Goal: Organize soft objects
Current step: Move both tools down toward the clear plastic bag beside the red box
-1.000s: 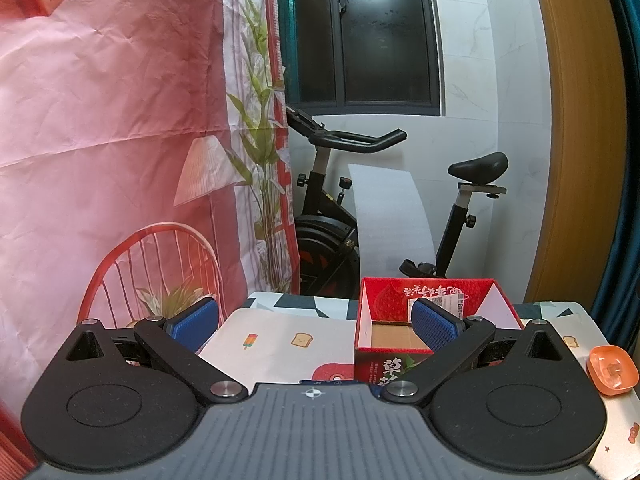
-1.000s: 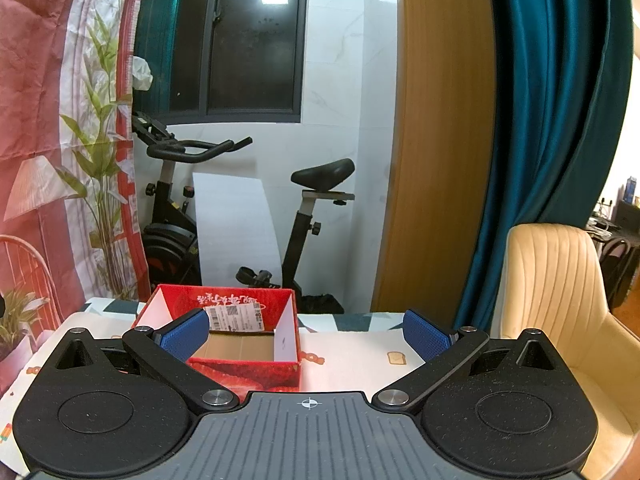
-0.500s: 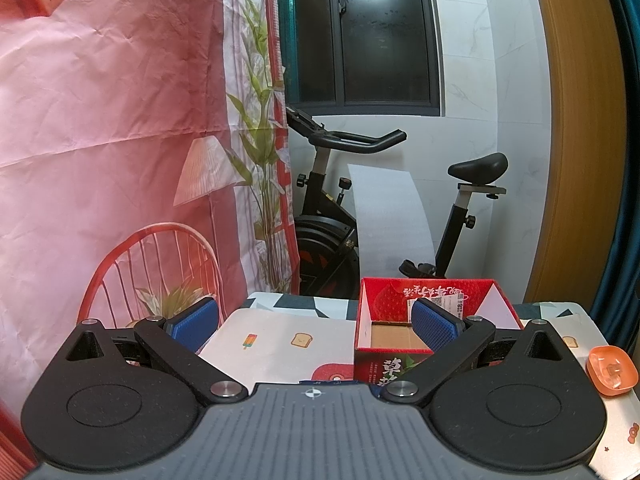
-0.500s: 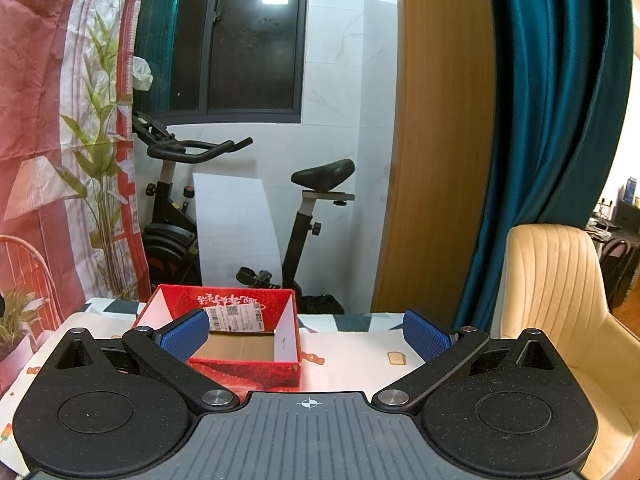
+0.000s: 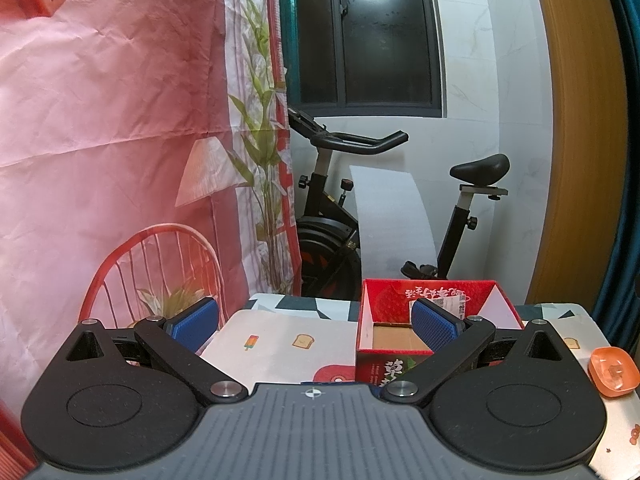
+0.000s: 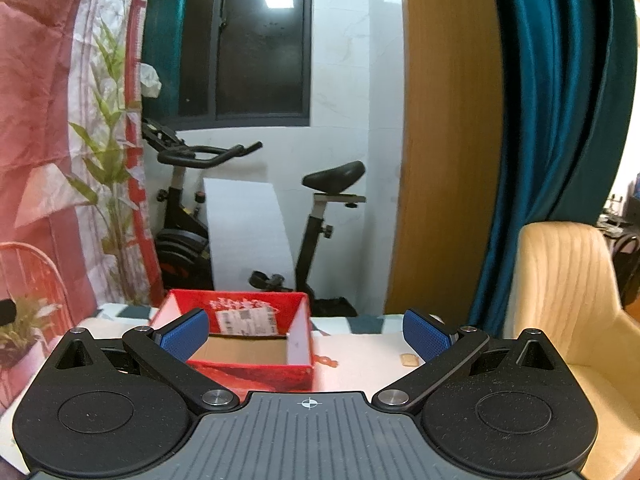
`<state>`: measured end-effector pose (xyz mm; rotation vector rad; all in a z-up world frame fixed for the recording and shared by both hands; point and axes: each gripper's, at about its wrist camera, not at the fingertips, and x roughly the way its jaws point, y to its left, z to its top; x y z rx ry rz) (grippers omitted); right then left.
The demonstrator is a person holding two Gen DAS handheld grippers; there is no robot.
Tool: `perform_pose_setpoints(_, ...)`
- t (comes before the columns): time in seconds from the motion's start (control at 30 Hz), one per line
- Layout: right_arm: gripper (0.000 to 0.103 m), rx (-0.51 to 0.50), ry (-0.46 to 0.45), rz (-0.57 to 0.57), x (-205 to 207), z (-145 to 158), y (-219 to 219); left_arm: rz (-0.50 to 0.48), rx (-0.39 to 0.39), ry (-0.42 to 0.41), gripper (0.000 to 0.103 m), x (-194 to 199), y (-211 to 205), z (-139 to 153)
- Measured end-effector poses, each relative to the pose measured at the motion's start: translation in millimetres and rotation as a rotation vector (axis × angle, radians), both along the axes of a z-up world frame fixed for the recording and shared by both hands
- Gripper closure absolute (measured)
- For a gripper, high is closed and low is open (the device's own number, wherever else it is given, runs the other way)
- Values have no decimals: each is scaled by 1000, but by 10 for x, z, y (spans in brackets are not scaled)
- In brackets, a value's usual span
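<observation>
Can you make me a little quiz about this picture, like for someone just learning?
1. True or false: the red box has soft things inside.
2. Are the left gripper and right gripper open or shut?
3. What sits on the table right of the box: A) orange dish, B) teddy, C) sock?

Key: 1 false, only its bare cardboard floor shows. 2 open, fingers wide apart, holding nothing. 3 A.

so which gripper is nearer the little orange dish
Left. The left gripper has the orange dish just off its right side on the table; the right gripper doesn't see it.
</observation>
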<state>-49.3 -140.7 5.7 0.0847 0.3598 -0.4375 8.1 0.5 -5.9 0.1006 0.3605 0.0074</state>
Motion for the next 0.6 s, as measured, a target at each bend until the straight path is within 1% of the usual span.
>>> perform_pose_setpoints(0.07,0,19,-16,20,1,-6,-28,-2,-3,10,0,31,2,-16)
perform_pose_setpoints(0.17,0,66,-29,58,41,-56,-108,-9,-16,55,0,133,31,-73)
perform_pose_setpoints(0.27,0,142,-33,97,139,-173,-217,-16,-32,105,0,290,72,-191)
perform_pose_setpoints(0.33,0,169,-31,110,217,-295,-293,-28,-49,136,0,386,120,-298)
perform_pose_setpoints(0.4,0,160,-10,106,334,-439,-340,-22,-43,181,0,534,137,-447)
perform_pose_setpoints(0.53,0,91,45,94,578,-780,-370,-2,33,256,0,806,108,-748)
perform_pose_setpoints(0.6,0,88,82,96,691,-955,-374,-10,23,295,0,931,147,-901)
